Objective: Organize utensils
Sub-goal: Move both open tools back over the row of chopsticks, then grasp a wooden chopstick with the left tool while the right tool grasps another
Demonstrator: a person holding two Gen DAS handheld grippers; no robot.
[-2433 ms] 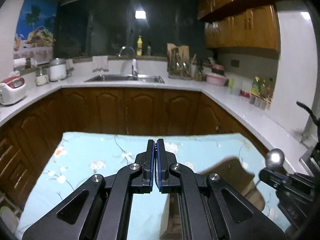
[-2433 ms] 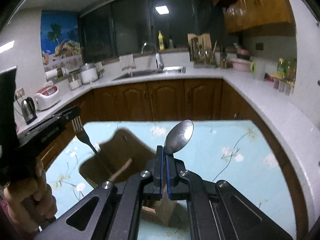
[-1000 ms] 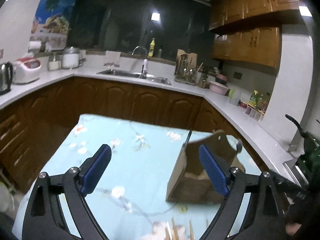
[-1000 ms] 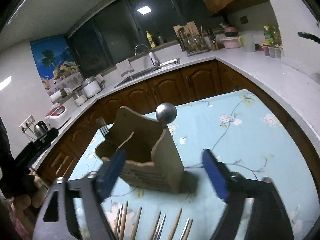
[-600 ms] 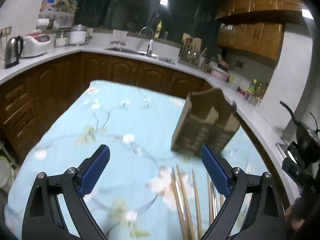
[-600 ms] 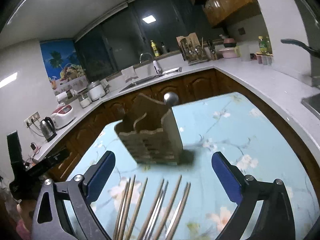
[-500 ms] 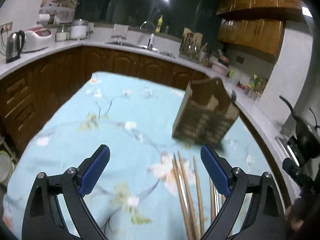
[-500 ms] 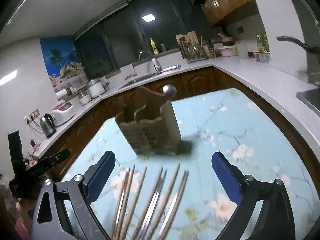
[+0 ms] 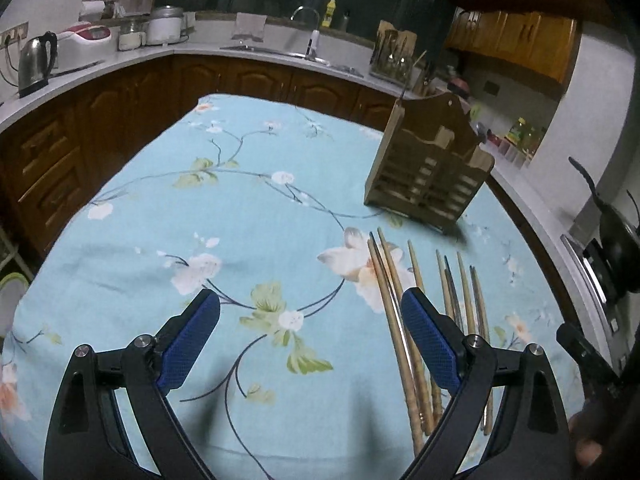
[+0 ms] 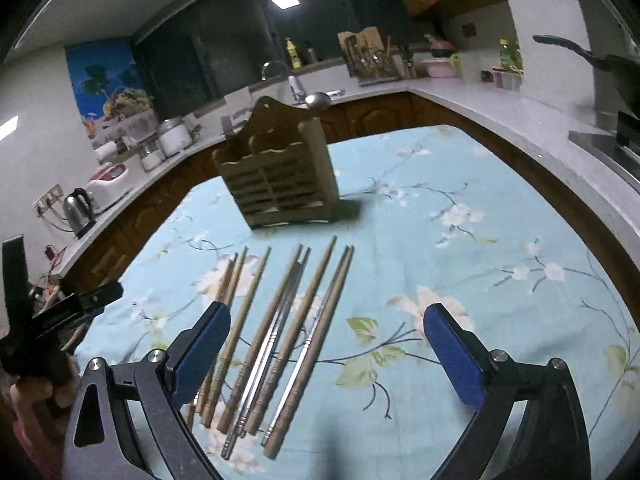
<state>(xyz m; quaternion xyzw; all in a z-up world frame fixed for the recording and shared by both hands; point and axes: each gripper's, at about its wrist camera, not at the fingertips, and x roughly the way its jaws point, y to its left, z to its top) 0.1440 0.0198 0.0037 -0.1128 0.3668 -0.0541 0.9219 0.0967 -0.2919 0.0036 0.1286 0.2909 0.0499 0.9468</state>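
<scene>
Chopsticks lay fanned on the flowered tablecloth, tips toward the wooden holder just beyond, where a spoon already stood. My right gripper and left gripper hung above them, jaws wide apart and empty, presumably ready to pick one.

Both wrist views over chopsticks

dim kitchen, lit mainly by a square ceiling light reflected in the dark window. fisheye bends the edges into black corners. soft shadows fall on the tablecloth; focus is fairly sharp.
</scene>
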